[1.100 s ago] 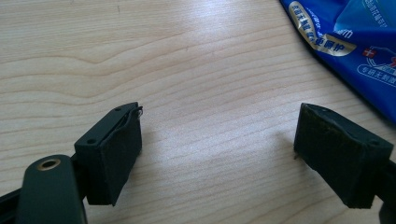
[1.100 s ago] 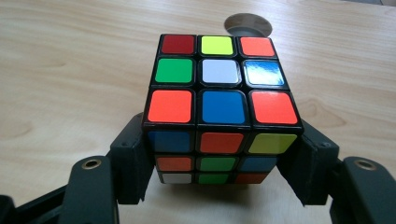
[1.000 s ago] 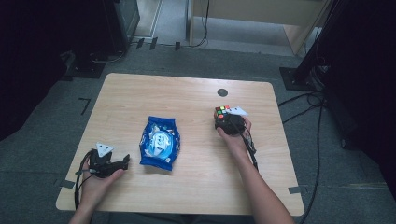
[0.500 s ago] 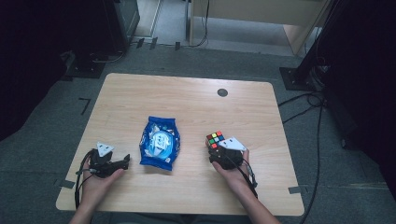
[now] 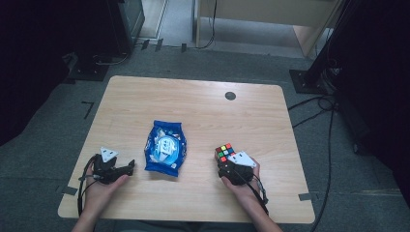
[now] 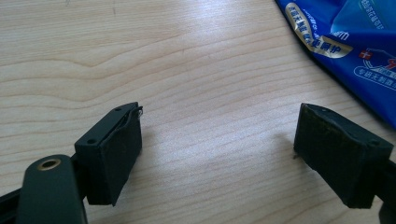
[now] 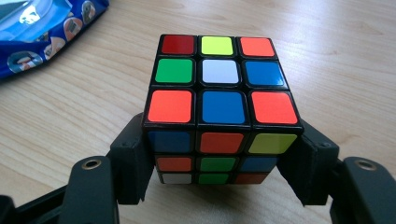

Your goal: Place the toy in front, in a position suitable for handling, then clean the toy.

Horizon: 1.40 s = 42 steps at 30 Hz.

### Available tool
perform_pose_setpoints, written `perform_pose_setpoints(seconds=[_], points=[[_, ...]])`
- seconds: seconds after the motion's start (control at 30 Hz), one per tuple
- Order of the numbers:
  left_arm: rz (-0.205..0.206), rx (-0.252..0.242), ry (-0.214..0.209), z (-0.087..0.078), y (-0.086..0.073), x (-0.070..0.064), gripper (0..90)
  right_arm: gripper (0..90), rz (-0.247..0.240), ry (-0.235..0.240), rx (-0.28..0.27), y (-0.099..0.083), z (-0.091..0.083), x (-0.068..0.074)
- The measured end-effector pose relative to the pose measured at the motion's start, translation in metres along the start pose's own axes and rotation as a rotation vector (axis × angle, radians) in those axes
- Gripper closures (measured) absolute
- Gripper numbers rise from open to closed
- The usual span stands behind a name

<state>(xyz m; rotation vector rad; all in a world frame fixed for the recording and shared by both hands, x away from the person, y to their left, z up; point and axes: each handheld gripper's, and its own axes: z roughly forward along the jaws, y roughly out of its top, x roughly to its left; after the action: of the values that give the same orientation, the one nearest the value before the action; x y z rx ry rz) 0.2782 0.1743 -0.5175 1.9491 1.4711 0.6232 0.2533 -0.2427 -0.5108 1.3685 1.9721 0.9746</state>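
clamping a scrambled, multicoloured plastic puzzle cube point(image 7: 219, 109) between its two black jaws, the right hand-held gripper point(image 7: 219, 172) is the busy one here. the jaws press on the cube's two opposite sides, low down, closed in as far as the cube's width allows. in the high view the cube point(image 5: 224, 153) sits at the near right of the pale wooden counter point(image 5: 203, 111), just ahead of the right hand-held gripper point(image 5: 228, 166). its underside looks to be resting on the wood or barely above it; i cannot tell which.

the left hand-held gripper point(image 6: 219, 154) is released, its jaws spread wide over bare wood with nothing between them, and it touches no object. in the high view it point(image 5: 126, 167) rests near the counter's near left edge.

between the two lies a glossy blue plastic snack bag with white print point(image 5: 165, 153), flat on the counter, apart from both tools; a corner of it point(image 6: 345, 42) shows just beyond the left jaws.

as a judgement, the grasp on the cube is done. what is left is carrying or setting it wherever it belongs, and opening the jaws. the bag seems untouched.
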Motion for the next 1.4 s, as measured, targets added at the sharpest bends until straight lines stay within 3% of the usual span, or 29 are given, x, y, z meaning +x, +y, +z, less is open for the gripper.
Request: perform_pose_setpoints(seconds=[0.4,0.43,0.47,0.5,0.6,0.7,0.8,0.93,1.13,1.3,1.33,1.37,1.4], points=[[-0.011,-0.004,0.005,-0.003,0.002,0.001,20.1,34.5,0.001,0.007,-0.012,-0.004,0.000,-0.001],[-0.037,-0.021,-0.013,-0.006,0.004,0.003,21.7,34.5,0.004,0.006,-0.011,-0.004,0.000,0.000],[-0.037,-0.021,-0.013,-0.006,0.004,0.003,23.0,34.5,0.004,0.006,-0.011,-0.004,0.000,0.000],[-0.061,-0.048,-0.052,-0.009,0.008,0.002,25.5,34.5,-0.003,0.002,-0.013,-0.005,0.001,0.001],[-0.057,-0.073,-0.077,-0.013,0.014,-0.004,29.6,34.5,-0.003,0.004,-0.014,-0.005,0.001,0.002],[-0.044,-0.124,-0.128,-0.020,0.025,-0.015,36.4,34.5,0.001,0.017,-0.018,-0.006,0.001,0.001],[-0.021,-0.141,-0.161,-0.024,0.034,-0.028,40.3,34.5,0.002,0.024,-0.017,-0.007,0.000,0.001],[0.023,-0.129,-0.209,-0.024,0.040,-0.043,51.3,34.5,0.003,0.026,-0.017,-0.007,0.001,0.001],[0.073,-0.111,-0.301,-0.024,0.047,-0.060,51.3,34.5,0.003,0.027,-0.018,-0.007,0.001,0.001],[0.105,-0.074,-0.299,-0.017,0.051,-0.075,50.6,34.5,0.001,0.024,-0.018,-0.007,0.001,0.001],[0.112,-0.034,-0.295,-0.012,0.051,-0.081,51.0,34.5,0.000,0.024,-0.018,-0.007,0.001,0.001],[0.112,-0.034,-0.295,-0.012,0.051,-0.081,51.1,34.5,0.000,0.024,-0.018,-0.007,0.001,0.001],[0.122,-0.002,-0.294,-0.008,0.050,-0.086,51.6,34.5,0.000,0.024,-0.018,-0.007,0.001,0.001]])
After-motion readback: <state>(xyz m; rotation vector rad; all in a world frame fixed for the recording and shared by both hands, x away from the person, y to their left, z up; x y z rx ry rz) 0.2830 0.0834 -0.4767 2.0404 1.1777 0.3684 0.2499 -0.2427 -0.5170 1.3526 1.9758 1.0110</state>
